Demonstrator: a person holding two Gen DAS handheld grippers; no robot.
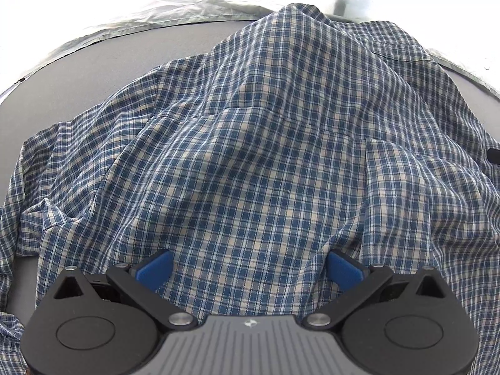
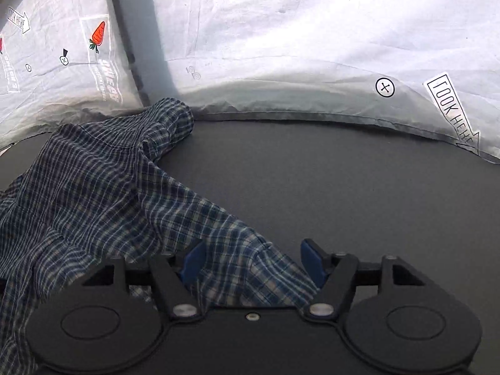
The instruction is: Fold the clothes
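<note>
On the desk: plaid shirt lies spread and rumpled over the dark desk, most of the left-wrist view filled w/ it.
Shirt state: not folded yet, as far as I can see. Body bunched up in a hump, creases all over, a sleeve or edge trailing off to the left side. No clean fold line anywhere.
My left hand-held gripper: blue pads stand wide apart, pointing down at the cloth. Fabric lies between them but pads don't press on it, so no grip.
My right hand-held gripper: a strip of the shirt, prob. a sleeve or hem corner, runs in between the pads. Gap shows beside the cloth on the right pad's side; can't tell for sure if it's pinched deeper in, behind the pad tips.
Right side of desk: bare dark surface, room to lay cloth out flat.
Backdrop: pale printed sheet along the desk's far edge, w/ carrot print and "look here" arrows.
Done so far: little to nothing of the folding itself; my guess is I'm at the spread-out stage.
Left to do: flatten body, lay sleeves out, fold sleeves in, fold body over. All of it, basically.
Risk: thin cloth may slip from a shallow pinch if I pull sideways.
</note>
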